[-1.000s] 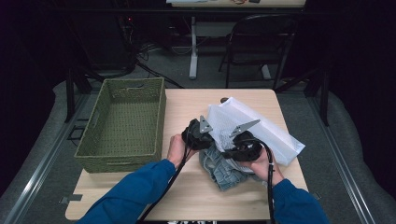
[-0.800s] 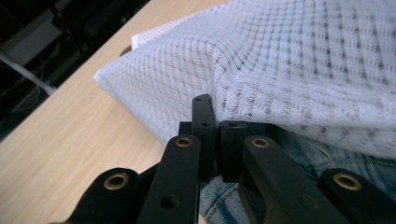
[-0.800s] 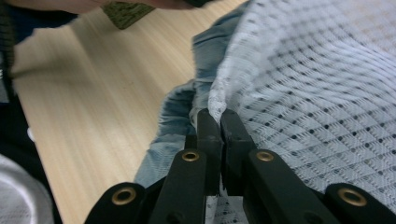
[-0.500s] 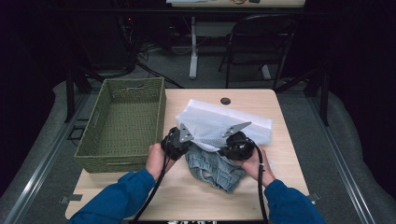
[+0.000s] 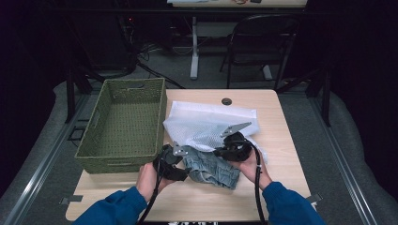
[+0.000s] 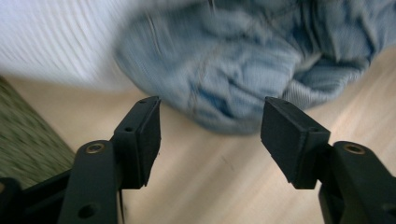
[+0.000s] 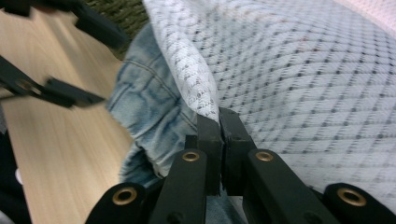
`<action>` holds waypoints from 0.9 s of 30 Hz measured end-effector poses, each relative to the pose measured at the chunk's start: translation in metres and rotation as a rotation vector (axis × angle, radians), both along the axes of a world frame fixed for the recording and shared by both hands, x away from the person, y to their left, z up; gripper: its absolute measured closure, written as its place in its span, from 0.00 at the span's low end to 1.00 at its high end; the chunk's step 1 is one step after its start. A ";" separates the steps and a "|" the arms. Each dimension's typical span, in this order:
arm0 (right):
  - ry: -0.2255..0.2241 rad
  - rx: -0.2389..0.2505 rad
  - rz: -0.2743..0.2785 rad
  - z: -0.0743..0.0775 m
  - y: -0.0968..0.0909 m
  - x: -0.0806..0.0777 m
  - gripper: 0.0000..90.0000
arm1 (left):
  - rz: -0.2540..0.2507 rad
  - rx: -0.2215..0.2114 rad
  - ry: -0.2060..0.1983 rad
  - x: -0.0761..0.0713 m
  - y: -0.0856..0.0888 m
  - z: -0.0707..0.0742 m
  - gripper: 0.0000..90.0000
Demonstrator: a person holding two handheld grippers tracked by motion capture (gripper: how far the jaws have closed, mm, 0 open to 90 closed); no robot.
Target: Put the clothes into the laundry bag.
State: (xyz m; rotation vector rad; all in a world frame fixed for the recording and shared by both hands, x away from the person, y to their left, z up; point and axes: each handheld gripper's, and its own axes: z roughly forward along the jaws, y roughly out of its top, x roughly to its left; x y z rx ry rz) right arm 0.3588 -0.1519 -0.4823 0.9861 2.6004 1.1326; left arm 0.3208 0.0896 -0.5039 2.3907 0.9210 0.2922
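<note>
1. Our right gripper [image 7: 219, 122] is clenched on the edge of the white mesh bag [image 5: 206, 124], which lies mid-table over the denim garment [image 5: 211, 168]. The thin mesh could slip from the pads if we tug.
2. Our left gripper [image 6: 210, 122], jaws just opened and holding nothing, faces the denim. The blur leaves its nearness unsure; we might miss or snag mesh.
3. The denim could catch the bag's mouth beside the green basket [image 5: 123, 123].
</note>
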 end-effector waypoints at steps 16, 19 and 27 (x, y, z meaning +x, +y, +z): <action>-0.079 0.059 0.042 0.015 0.017 -0.003 0.99 | -0.003 -0.285 -0.129 0.022 -0.021 -0.014 0.85; -0.109 0.085 0.079 0.024 0.019 -0.008 0.99 | -0.056 -0.296 -0.212 0.019 -0.035 -0.005 0.85; 0.040 -0.034 -0.019 -0.006 -0.003 0.003 0.99 | 0.003 -0.188 -0.196 0.038 -0.029 -0.017 0.64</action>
